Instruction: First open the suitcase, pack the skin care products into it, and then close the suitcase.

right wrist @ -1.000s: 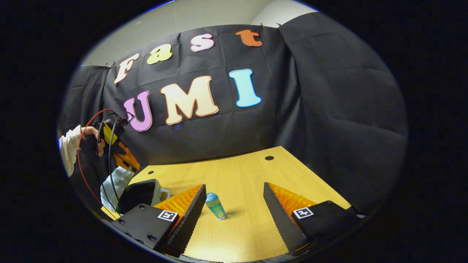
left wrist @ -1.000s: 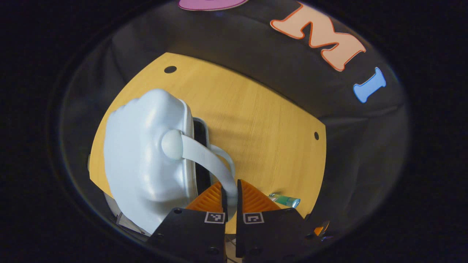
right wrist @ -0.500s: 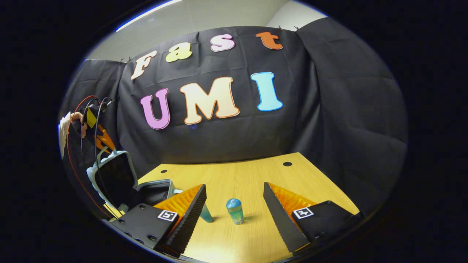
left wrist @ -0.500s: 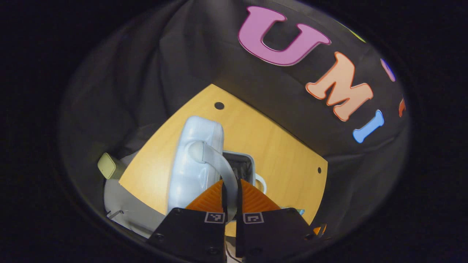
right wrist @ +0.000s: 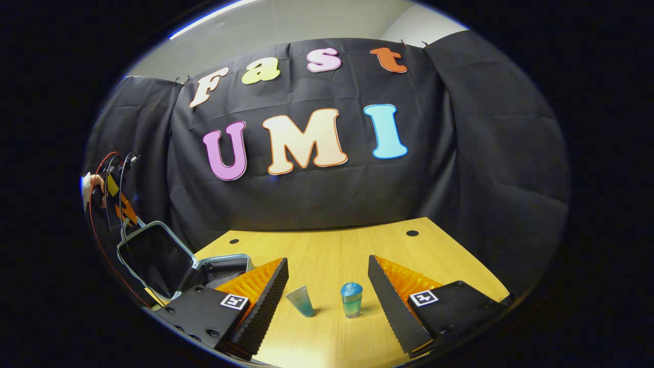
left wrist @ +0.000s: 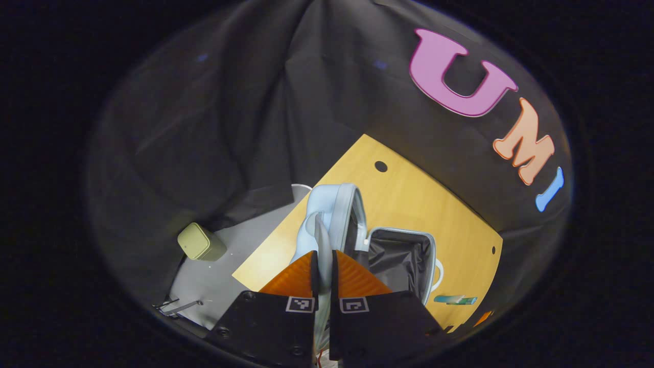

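Swinging the lid (left wrist: pixel 332 214) right back is the job for my left gripper (left wrist: pixel 323 266), whose fingers are pinched tight on the pale handle strap (left wrist: pixel 322 240) of the suitcase (left wrist: pixel 403 255). I judge the opening step nearly finished: the lid stands past upright and the dark-lined base lies exposed on the wooden table (left wrist: pixel 409 199). To do this well I would carry the strap along the arc of the hinge rather than pull straight up, so the base stays put and does not slide toward the table's left edge, which looks close. I would let go only once the lid leans on its own, since a half-tipped lid could fall shut. In the right gripper view the same case (right wrist: pixel 153 255) sits at the far left with its lid tilted outward, and the hand (right wrist: pixel 89 184) holding the other tool is above it. My right gripper (right wrist: pixel 327 283) is spread wide and grips nothing; between its fingers, untouched, stand two skin care products: a small tube (right wrist: pixel 301 300) leaning slightly and a blue-capped bottle (right wrist: pixel 351 299) upright just beside it. Both sit well apart from the suitcase.
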Available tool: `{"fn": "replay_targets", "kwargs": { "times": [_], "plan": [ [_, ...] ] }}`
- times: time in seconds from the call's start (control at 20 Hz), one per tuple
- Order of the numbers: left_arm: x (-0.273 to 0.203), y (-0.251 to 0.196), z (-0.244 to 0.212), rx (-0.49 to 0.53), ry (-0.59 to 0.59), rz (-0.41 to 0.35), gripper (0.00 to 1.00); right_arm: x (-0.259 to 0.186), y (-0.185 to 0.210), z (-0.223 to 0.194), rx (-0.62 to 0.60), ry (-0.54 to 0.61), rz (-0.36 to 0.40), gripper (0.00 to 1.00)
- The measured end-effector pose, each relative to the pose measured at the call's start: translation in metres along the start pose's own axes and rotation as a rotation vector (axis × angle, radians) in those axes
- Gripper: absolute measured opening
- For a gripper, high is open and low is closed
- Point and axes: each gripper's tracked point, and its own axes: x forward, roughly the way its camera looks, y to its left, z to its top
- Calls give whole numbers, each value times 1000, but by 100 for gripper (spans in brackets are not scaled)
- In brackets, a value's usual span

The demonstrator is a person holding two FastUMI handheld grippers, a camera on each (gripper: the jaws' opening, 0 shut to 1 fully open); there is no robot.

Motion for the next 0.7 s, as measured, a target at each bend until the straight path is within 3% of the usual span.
{"fn": "replay_targets", "kwargs": {
  "times": [0.35, 0.7],
  "plan": [
    [58, 91, -31, -21, 58, 91, 4, 2, 35, -6, -5, 11, -13, 98],
    [121, 139, -79, -66, 149, 89, 4, -6, 52, -15, -19, 22, -59, 95]
  ]
}}
